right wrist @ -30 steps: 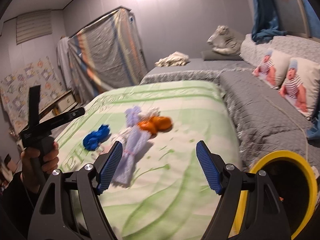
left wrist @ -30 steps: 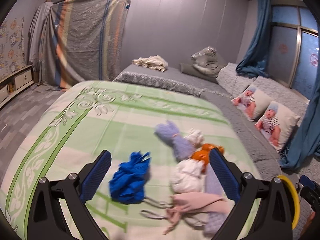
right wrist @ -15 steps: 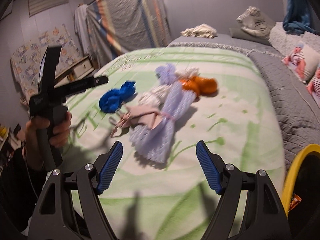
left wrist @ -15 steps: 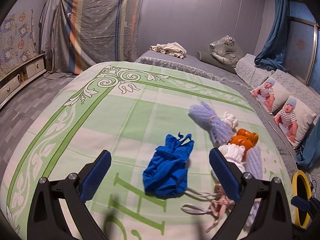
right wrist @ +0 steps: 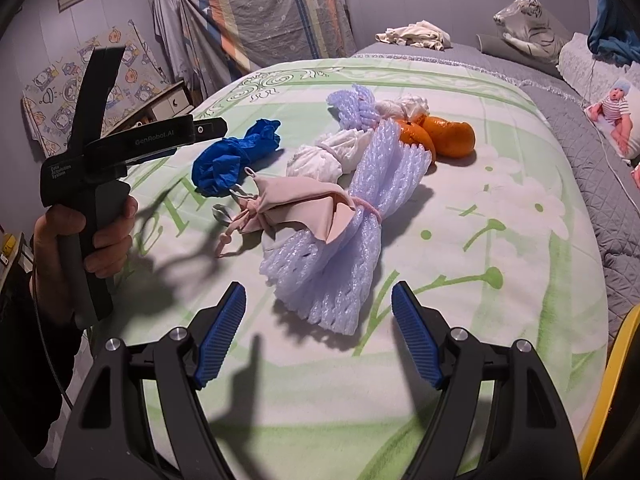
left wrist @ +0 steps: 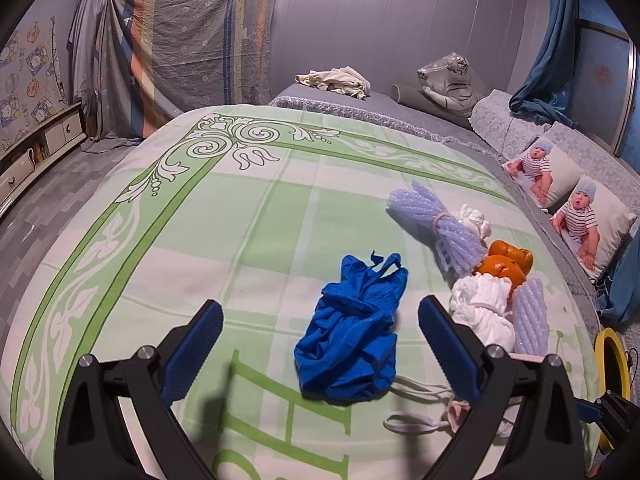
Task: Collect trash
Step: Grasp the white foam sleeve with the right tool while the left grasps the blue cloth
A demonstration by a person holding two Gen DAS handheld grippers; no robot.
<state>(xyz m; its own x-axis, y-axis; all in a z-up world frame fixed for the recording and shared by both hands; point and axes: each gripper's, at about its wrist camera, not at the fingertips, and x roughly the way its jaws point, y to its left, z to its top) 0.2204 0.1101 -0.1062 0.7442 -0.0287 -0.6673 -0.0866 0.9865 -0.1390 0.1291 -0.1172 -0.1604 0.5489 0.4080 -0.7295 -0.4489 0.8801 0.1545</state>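
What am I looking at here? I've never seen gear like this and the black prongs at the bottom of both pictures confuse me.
No robot: a person holds a two-finger gripper in each hand, each with a fisheye camera looking along its fingers. One picture is from the left gripper, the other from the right gripper; the right view also shows the hand gripping the left tool. Both stand open and hold nothing. On the green patterned bedspread lies trash: a crumpled blue glove, purple foam netting, white foam netting, orange peel and a pink mask. A yellow-rimmed bin waits at the edge.
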